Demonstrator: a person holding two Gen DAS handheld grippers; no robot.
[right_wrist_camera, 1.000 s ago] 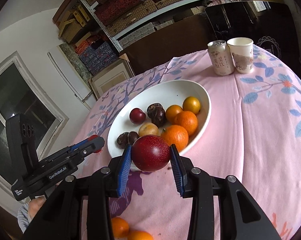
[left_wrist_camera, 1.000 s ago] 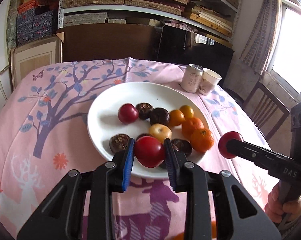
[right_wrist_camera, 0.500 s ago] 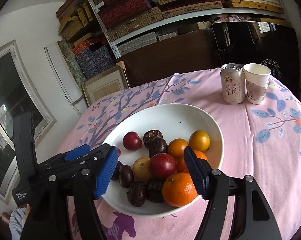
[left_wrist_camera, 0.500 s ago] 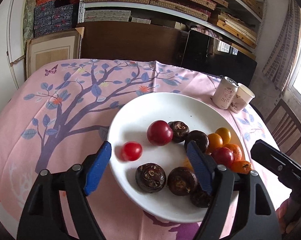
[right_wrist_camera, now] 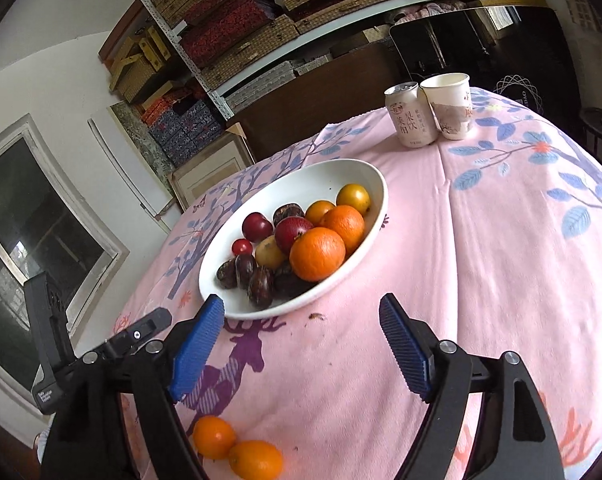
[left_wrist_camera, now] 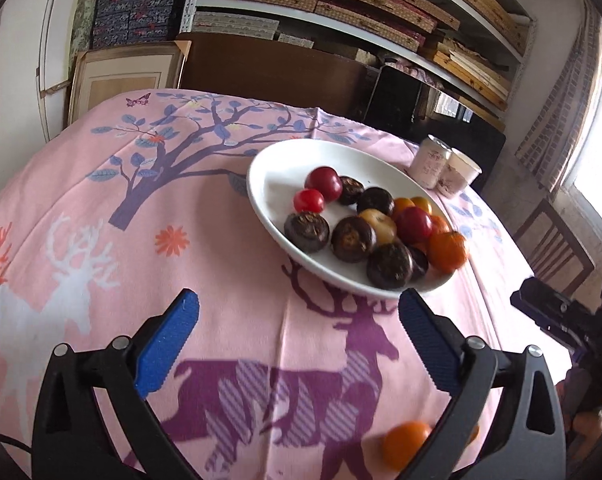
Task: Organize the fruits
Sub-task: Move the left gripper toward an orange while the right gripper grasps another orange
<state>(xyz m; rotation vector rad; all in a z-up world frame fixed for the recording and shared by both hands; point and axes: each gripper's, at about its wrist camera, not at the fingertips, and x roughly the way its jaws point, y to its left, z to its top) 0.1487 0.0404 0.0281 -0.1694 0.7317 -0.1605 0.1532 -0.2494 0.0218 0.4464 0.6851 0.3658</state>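
Observation:
A white plate [left_wrist_camera: 263, 176] on the pink tablecloth holds the fruit: a small red tomato [left_wrist_camera: 309, 200], a red plum [left_wrist_camera: 323, 183], several dark brown fruits [left_wrist_camera: 307, 232] and oranges [left_wrist_camera: 447, 251]. My left gripper [left_wrist_camera: 297, 304] hangs over the cloth just short of the plate, its jaws opening wide with nothing between them. In the right wrist view the plate [right_wrist_camera: 321, 176] shows a dark red fruit [right_wrist_camera: 293, 232] beside a large orange [right_wrist_camera: 317, 254]. My right gripper [right_wrist_camera: 301, 308] is also opening and empty, near the plate's front rim.
Two loose oranges [right_wrist_camera: 214, 436] [right_wrist_camera: 256, 459] lie on the cloth close to the table's near edge. A drink can [right_wrist_camera: 411, 120] and a paper cup [right_wrist_camera: 451, 106] stand at the far side. A wooden chair [left_wrist_camera: 557, 240] is by the table on the right.
Both grippers were shut on red fruits; each opened and left its fruit on the plate. Both have since drawn back from the plate toward the near edge, jaws wider.

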